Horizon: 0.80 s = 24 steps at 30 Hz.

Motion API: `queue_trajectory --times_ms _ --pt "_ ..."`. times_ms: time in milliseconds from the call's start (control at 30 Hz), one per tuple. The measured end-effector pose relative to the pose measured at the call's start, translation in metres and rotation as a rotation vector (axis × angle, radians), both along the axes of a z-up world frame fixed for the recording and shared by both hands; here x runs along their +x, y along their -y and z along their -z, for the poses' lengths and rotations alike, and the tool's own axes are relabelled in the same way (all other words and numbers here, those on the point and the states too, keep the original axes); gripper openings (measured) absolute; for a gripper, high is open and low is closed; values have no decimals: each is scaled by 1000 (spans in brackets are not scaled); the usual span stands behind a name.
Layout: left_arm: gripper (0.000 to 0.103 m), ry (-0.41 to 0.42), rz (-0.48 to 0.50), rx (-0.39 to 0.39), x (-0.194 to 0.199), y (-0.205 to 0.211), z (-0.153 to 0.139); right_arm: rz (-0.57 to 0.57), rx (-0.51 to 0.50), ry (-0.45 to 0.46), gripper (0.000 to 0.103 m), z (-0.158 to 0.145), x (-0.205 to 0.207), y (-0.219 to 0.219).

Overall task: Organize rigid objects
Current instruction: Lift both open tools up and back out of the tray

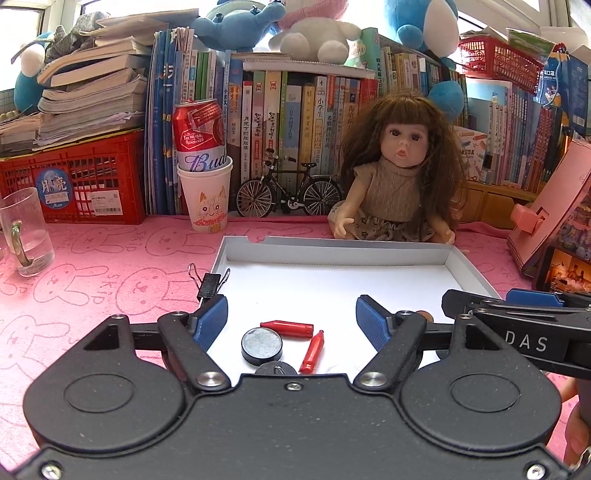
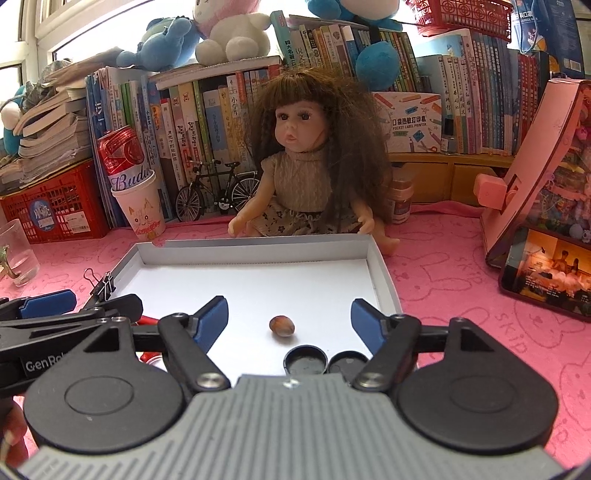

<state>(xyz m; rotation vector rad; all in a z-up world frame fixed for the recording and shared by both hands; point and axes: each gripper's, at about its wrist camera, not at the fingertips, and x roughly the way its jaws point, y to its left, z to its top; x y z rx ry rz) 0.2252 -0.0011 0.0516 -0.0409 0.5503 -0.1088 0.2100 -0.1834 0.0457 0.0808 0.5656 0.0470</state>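
Left tongs [image 1: 291, 319] gape above two red crayons [image 1: 287, 327].

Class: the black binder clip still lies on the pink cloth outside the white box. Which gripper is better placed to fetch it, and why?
Left. The binder clip lies just beyond the left gripper, whose jaws are open and empty; the right gripper hangs over the box's other side.

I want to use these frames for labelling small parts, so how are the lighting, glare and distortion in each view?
Left wrist view: window blown out at the top, fisheye bending the bookshelf, white box bright yet the red pieces stay sharp. Right wrist view: same backlight along the top edge, the nut crisp with a faint shadow, corners vignetted dark; the tongs' body blocks the lower part of both.
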Motion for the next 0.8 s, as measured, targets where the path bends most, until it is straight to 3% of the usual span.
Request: queue_trajectory --times_ms 467,800 --pt "78 41 11 36 -36 0 -5 -13 -15 1 86 -5 -22 4" --pt "78 13 9 21 -63 -7 5 -5 -4 -9 88 4 -46 12"
